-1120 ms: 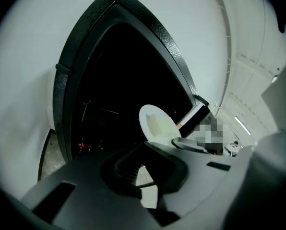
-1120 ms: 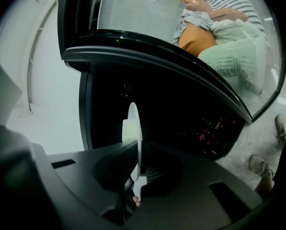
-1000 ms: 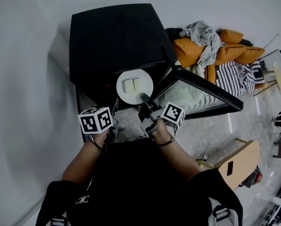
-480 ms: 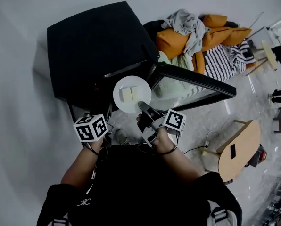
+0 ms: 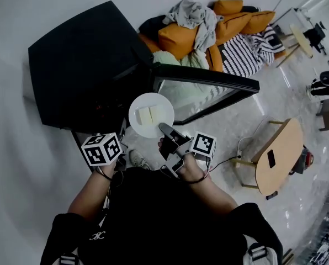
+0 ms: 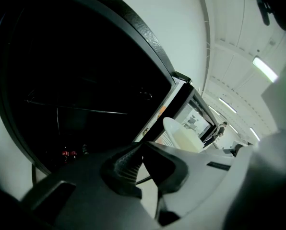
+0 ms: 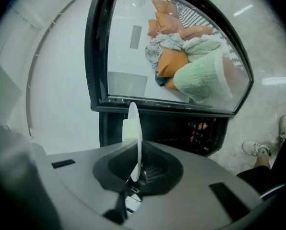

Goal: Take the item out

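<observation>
The right gripper [image 7: 137, 169] is clenched on the near rim of the white plate [image 7: 135, 128], which sticks out edge-on straight ahead of its jaws; in the head view the plate hangs in the air just beyond its fingertips, outside the black cabinet [image 5: 81, 59] and just beside the open glass door [image 5: 208, 87], with two pale slabs [image 5: 146, 115] lying side by side on it (what food they are I cannot tell); the left gripper [image 6: 140, 150] has its jaws closed on nothing and sits to the left of the right one, the plate ahead of it and to its right; since the plate is pinched at one edge only, its far side will likely want to sag, so the wrist should hold it flat and any roll should be slow; the slabs look loose and could slide toward whichever side dips; the safest path is probably straight back along the line of the jaws, away from the door ahead and to the right; the left gripper could support the far rim from beneath, or else stay clear; the pinch should not loosen until the plate rests on something.
</observation>
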The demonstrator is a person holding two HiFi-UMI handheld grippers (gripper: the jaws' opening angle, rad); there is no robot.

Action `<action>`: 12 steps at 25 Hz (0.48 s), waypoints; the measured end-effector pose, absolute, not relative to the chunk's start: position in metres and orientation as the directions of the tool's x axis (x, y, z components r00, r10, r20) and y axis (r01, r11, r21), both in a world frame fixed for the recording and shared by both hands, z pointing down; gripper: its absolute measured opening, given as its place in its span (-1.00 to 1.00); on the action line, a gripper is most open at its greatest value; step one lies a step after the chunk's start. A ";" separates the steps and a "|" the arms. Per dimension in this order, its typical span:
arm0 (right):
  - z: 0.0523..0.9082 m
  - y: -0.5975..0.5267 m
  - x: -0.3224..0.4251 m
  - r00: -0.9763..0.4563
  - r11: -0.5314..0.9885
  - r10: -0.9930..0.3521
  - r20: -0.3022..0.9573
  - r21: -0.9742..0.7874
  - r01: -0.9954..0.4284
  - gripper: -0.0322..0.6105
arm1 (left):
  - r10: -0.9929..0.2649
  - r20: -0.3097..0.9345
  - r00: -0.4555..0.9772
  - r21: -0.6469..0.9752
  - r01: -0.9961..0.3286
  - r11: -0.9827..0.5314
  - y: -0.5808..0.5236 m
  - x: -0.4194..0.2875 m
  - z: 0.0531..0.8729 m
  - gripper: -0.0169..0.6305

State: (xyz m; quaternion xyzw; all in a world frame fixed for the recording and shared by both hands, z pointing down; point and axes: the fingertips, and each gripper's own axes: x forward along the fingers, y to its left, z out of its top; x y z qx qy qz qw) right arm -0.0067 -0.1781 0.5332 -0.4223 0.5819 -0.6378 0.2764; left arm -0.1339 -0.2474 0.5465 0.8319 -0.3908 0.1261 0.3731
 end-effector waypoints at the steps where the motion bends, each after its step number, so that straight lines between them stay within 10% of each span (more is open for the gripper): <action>1: 0.532 -0.174 0.001 -0.480 -0.170 -0.851 0.215 -0.976 -0.136 -0.82 | -0.552 0.501 0.667 0.520 -0.742 -0.424 -0.245 -0.127 0.545 -0.92; 12: 0.522 -0.107 0.101 -0.310 -0.195 -0.927 0.212 -0.977 -0.085 -0.82 | -0.457 0.500 0.735 0.513 -0.677 -0.527 -0.195 -0.033 0.526 -0.92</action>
